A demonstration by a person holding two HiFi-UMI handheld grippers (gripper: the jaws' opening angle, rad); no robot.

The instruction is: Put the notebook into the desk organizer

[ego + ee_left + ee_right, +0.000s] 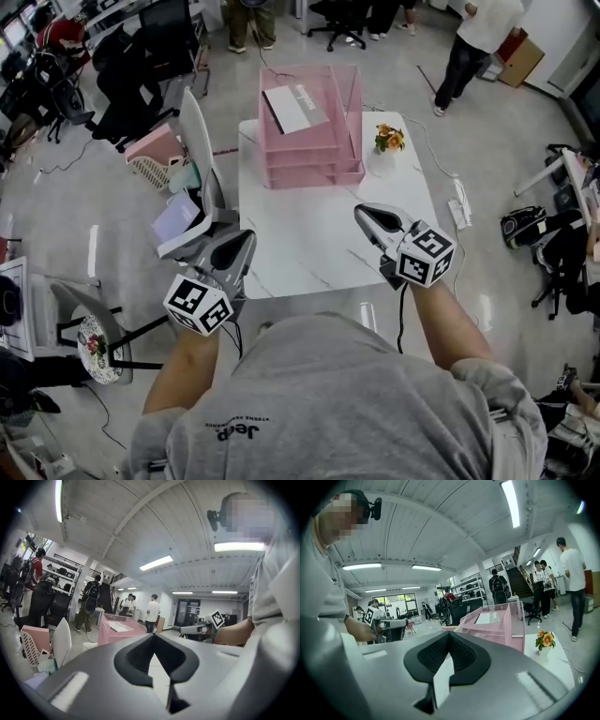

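On the white marble table (309,234), amid an open office with a grey floor (487,141) and people (478,37) standing beyond, a pink desk organizer (314,173) of stacked trays sits at the far edge. The notebook (295,108) lies in its top tray; a small flower pot (388,141) stands just beside. Nearer, the left gripper (247,234) and right gripper (360,214) hover, jaws closed together, holding nothing.

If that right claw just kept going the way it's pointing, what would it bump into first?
Most likely the pink desk organizer, near its front. The shut right claw aims across the white table towards it, though its height is hard to judge.
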